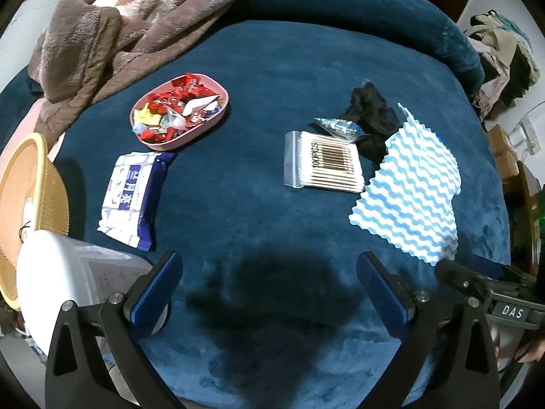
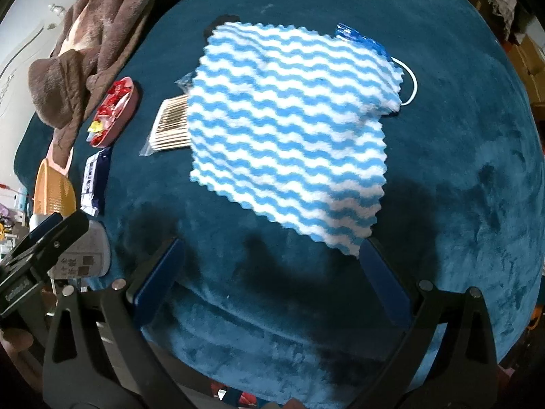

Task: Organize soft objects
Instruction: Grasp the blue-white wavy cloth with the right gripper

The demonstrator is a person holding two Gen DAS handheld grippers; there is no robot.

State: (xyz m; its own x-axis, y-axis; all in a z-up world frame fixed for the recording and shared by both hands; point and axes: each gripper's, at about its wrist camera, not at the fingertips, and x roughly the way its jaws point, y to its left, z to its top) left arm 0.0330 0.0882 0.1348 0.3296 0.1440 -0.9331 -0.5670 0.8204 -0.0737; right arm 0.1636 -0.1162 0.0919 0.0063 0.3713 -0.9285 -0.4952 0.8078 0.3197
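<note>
A blue-and-white wavy-striped cloth [image 1: 414, 189] [image 2: 289, 126] lies flat on the dark blue plush surface [image 1: 259, 78]. To its left rest a bag of cotton swabs [image 1: 323, 165] [image 2: 170, 126], a small blue packet [image 1: 339, 126] and a crumpled black fabric [image 1: 369, 112]. A white-and-purple tissue pack [image 1: 131, 194] [image 2: 95, 180] lies further left. My left gripper [image 1: 267, 272] hovers open over bare plush, nothing between its fingers. My right gripper [image 2: 272, 255] is open too, its right finger [image 2: 381, 272] close beside the cloth's near corner.
A pink tray [image 1: 204, 126] [image 2: 126, 116] of wrapped candies sits behind the tissue pack. A brown blanket [image 1: 112, 30] [image 2: 85, 44] is heaped at the back left. An orange woven basket [image 1: 24, 204] and a white container [image 1: 68, 279] stand at the left edge. A white ring [image 2: 410, 85] peeks from under the cloth.
</note>
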